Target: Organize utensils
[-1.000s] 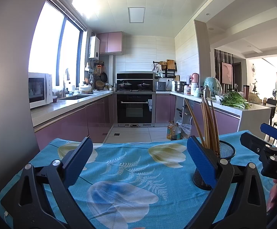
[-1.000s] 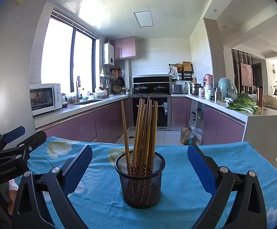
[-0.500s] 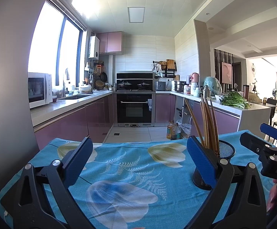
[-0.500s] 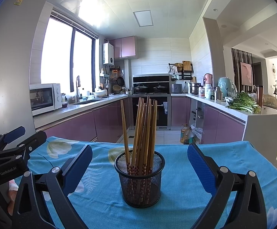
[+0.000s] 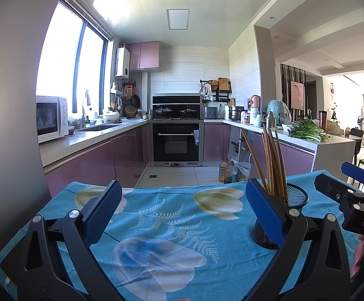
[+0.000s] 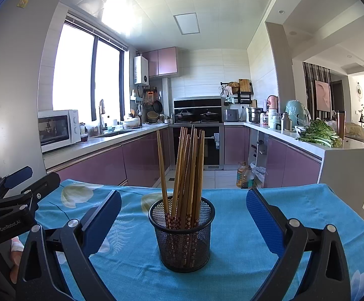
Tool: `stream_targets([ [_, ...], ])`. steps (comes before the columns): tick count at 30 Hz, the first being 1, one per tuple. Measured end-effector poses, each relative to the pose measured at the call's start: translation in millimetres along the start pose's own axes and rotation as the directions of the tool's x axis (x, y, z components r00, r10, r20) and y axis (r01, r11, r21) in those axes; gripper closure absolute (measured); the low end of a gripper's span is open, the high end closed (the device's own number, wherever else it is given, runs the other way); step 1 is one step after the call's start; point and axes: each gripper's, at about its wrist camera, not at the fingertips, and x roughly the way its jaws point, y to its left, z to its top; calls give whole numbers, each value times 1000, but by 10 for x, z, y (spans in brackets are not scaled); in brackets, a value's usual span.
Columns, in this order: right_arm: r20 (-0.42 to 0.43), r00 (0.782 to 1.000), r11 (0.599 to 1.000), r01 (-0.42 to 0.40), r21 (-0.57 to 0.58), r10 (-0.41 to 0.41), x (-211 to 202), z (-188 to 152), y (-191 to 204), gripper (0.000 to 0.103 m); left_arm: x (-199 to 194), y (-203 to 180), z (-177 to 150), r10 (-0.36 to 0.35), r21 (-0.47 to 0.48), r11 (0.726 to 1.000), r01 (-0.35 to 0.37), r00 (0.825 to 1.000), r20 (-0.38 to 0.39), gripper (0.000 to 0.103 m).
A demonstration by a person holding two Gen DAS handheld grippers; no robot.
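A black mesh cup (image 6: 183, 235) stands upright on the blue flowered tablecloth (image 6: 239, 225) and holds several wooden chopsticks (image 6: 187, 170). My right gripper (image 6: 183, 222) is open and empty, with the cup centred between its blue pads and slightly beyond them. In the left wrist view the cup (image 5: 296, 198) and chopsticks (image 5: 272, 163) sit behind the right pad. My left gripper (image 5: 182, 213) is open and empty over the cloth (image 5: 169, 225), left of the cup. Each gripper shows in the other's view: the right gripper (image 5: 357, 190) and the left gripper (image 6: 13, 195).
The table's far edge drops to a tiled kitchen floor, where oil bottles (image 6: 244, 175) stand. Purple cabinets and counters run along both sides, with a microwave (image 6: 56, 129) on the left and green vegetables (image 6: 317, 135) on the right. A grey wall stands close on the left.
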Motion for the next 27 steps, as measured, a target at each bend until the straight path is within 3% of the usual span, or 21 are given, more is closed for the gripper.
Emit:
stream_targets([
  [27, -1, 1000, 1000, 0, 2, 0, -2, -16, -1, 7, -20, 12, -29, 2, 0, 1000, -2, 1000, -1, 6],
])
